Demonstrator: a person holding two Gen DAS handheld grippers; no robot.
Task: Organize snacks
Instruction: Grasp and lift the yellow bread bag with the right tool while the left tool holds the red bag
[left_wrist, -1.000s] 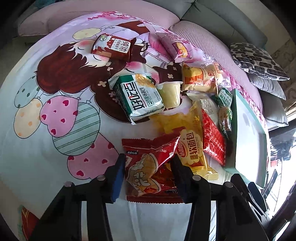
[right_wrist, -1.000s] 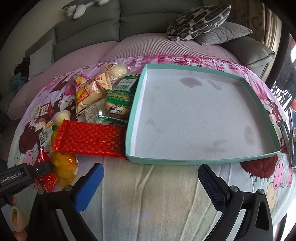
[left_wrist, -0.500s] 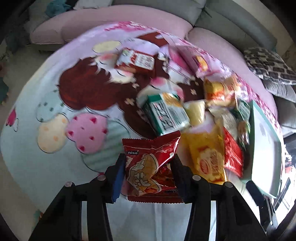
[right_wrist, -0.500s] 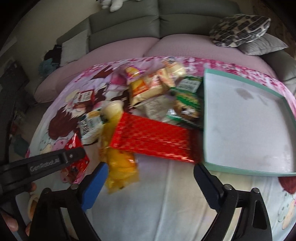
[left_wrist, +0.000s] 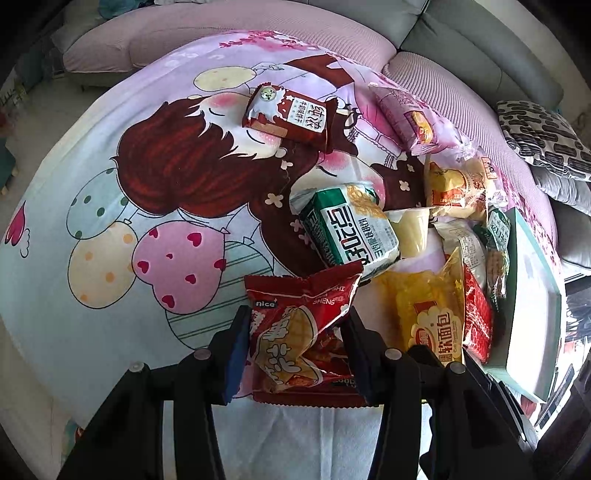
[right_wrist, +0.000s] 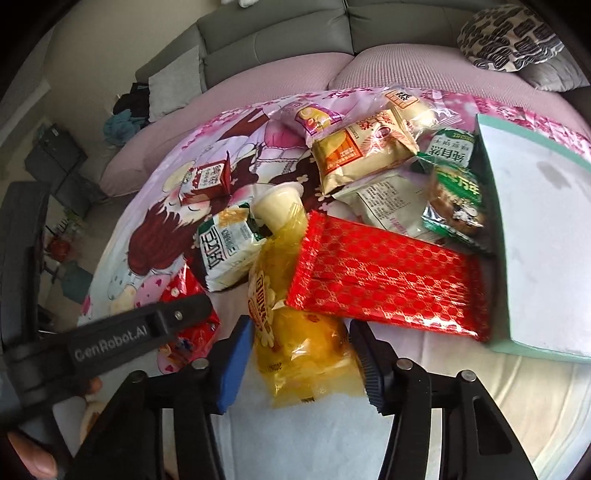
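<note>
Yellow crinkly plastic bread pack (right_wrist: 303, 347) between my right gripper (right_wrist: 301, 356) jaws, just closing on it, long axis toward teal shallow cardboard tray (right_wrist: 532, 347); left gripper (left_wrist: 295, 343) clamps red snack bag (left_wrist: 295, 328).

- Home living room, by the look of it.
- Grey sofa (right_wrist: 273, 33) along the top of the frame, with a patterned cushion (right_wrist: 511, 37) at upper right.
- Cartoon-print cloth (left_wrist: 110, 177) spread over a pink padded seat (left_wrist: 229, 33).
- Snack packets (right_wrist: 369, 155) heaped at centre.
- Clothes pile (right_wrist: 125, 114) at upper left.
</note>
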